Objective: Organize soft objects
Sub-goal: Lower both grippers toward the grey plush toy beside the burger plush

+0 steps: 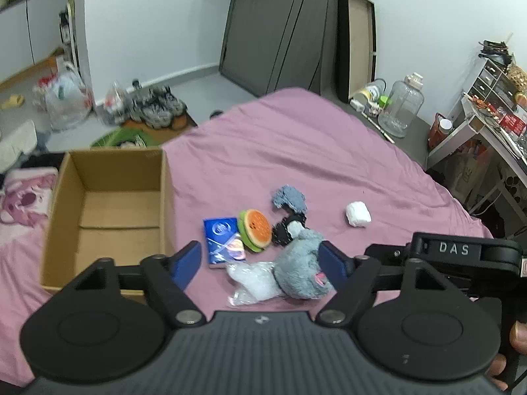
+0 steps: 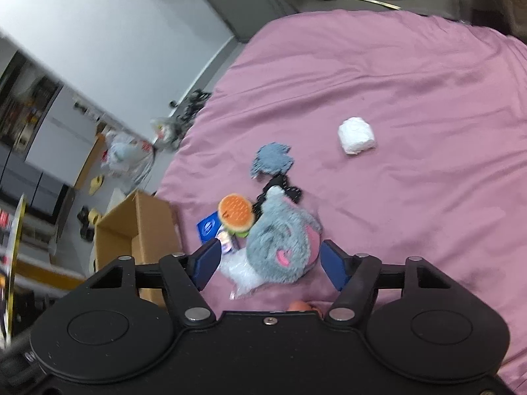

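Count on the pink bedsheet [image 1: 296, 151]: one grey plush toy [image 1: 301, 265], one burger-shaped plush [image 1: 255, 229], one blue-grey cloth scrap [image 1: 289, 198], one black knitted piece [image 1: 286, 228], one white rolled bundle [image 1: 358, 214], one clear plastic bag [image 1: 255, 279], one blue packet [image 1: 221, 237], one small printed packet [image 1: 237, 248]. One open cardboard box [image 1: 108, 210] sits at the sheet's left edge, nothing visible inside it. Six of the items bunch together near the box's right wall; the burger plush touches the blue packet, and the grey plush lies partly over the plastic bag. The white bundle lies apart to the right, with bare sheet around it. Wide open sheet toward the far edge and right side; the far corner meets a dark floor strip with one big clear jug [image 1: 400, 108]. Left gripper [image 1: 260, 263]: jaws spread wide, nothing between them held; the bag and grey plush lie below the gap. Right gripper [image 2: 268, 263]: jaws also wide apart, straddling the grey plush [image 2: 280, 247] without pinching it; whether a pad touches fur, cannot tell. In the right wrist view the box [image 2: 138, 230] shows at the sheet's left edge, the white bundle [image 2: 356, 135] well clear toward the middle.
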Demonstrator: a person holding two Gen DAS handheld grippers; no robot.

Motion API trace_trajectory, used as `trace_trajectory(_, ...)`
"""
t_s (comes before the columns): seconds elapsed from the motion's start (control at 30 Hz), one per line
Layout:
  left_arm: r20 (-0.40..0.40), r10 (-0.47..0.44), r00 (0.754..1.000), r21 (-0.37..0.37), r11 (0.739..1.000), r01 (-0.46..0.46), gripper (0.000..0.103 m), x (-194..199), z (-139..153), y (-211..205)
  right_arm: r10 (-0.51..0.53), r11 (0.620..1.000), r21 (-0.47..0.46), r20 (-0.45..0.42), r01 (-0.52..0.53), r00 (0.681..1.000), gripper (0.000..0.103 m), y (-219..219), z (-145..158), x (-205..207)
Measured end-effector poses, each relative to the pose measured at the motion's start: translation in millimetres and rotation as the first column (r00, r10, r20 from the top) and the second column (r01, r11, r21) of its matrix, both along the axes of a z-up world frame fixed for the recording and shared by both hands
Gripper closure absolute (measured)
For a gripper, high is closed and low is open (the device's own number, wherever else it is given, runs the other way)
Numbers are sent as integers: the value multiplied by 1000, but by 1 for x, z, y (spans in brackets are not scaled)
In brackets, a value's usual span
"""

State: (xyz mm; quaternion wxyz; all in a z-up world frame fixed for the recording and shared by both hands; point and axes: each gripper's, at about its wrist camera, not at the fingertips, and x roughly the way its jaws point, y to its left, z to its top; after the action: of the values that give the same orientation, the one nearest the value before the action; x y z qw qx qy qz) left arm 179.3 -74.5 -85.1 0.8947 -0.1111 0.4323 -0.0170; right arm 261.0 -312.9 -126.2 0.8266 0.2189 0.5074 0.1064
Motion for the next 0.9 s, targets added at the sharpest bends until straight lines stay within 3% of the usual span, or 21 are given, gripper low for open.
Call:
trace_trajectory(0.1,-45,19,999,-55,998,-22,39,11,-14,-2,-22,999,25,-35,23,999,40,-1,-11,8)
trace_trajectory(0.37,-118,29,993,-97,994,-41,49,35,-48,-16,-73,995,62,-110,80,991,47,6,-37,21)
trace_trajectory(0.5,-161,50,986,-145,987,-73,61,43,-68,-18,-87,994,55,-152,96,984,54,17,-54,25)
trace_trajectory(0.9,-247,70,966,-246,960,-132,62,61,-113,-21,-146,988,21,-231,155,962,64,24,-90,46)
